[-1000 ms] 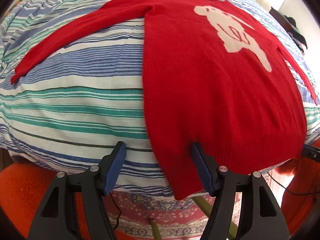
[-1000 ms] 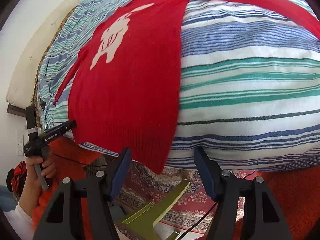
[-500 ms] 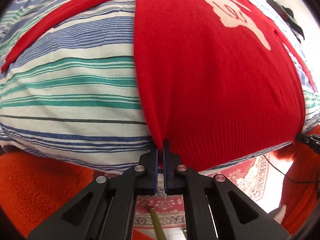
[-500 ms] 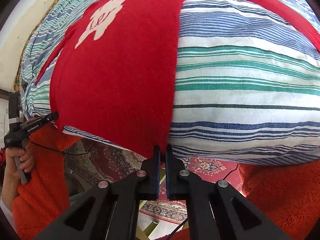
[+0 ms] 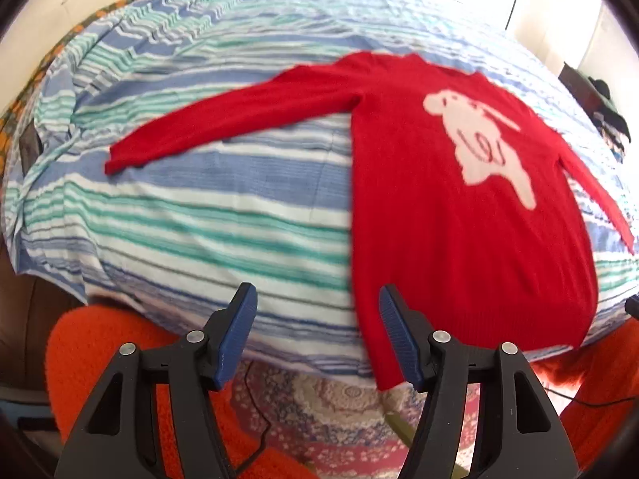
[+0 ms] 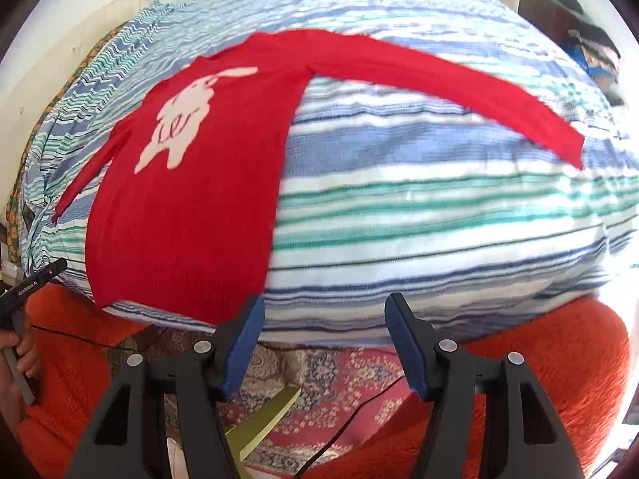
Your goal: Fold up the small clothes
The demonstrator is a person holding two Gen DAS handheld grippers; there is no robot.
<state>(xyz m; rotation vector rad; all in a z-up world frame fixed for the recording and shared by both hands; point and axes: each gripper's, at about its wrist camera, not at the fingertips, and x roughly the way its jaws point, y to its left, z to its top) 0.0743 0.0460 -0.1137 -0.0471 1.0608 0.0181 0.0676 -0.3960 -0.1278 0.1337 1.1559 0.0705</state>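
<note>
Now that both pairs of jaws, closed on the hem half a second ago, stand wide and hold nothing, we see the red sweater (image 5: 459, 215) lying flat on the striped bed (image 5: 199, 215), hem at the near edge, pulled straight, ready for folding.

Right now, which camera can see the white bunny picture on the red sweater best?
The left wrist camera. There the white bunny picture sits larger and closer to the middle on the red sweater, though a bit blurred. In the right wrist camera the same picture is smaller, off to the left and seen at a slant.
</note>
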